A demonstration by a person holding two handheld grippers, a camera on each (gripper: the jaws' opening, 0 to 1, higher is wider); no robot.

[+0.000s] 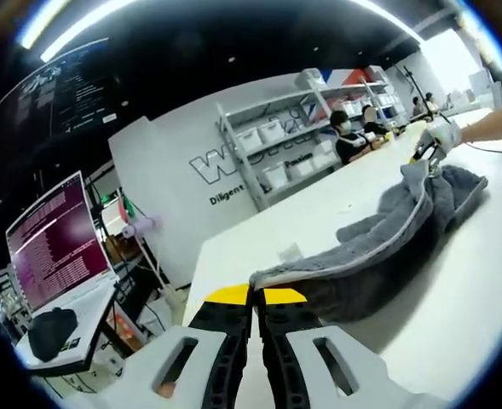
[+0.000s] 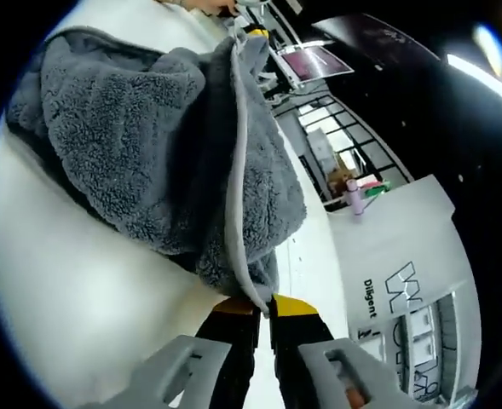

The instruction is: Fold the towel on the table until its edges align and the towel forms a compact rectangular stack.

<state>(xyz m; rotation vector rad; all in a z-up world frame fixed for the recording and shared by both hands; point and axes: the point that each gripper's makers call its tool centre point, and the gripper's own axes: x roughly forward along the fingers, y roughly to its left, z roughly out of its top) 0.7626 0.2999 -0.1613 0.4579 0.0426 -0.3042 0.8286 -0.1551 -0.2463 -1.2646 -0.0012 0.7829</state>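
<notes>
Grey towel (image 1: 404, 230) lies bunched on the white table (image 1: 455, 315), lifted at two corners, its pale piped edge running between them.

Left gripper (image 1: 256, 296): yellow-tipped jaws pressed together, pinching the near corner of the towel right at the tips. From there the towel stretches away across the table toward the right gripper (image 1: 427, 153), which grips the far corner (a gloved hand (image 1: 449, 132) is behind it).

Right gripper view: right gripper (image 2: 264, 307) has its jaws closed on a towel corner where the piped edge meets the tips. The towel (image 2: 148, 136) rises from the jaws as a thick, loosely doubled heap resting on the table (image 2: 54, 290). At the towel's far end, the left gripper (image 2: 252, 32) holds the other corner.

Beyond the table from the towel: a white wall panel with lettering (image 1: 225, 162), white shelving with bins (image 1: 272, 141), seated people (image 1: 349, 136). A laptop with a lit screen (image 1: 54, 239) sits on a side desk, well apart from the towel.
</notes>
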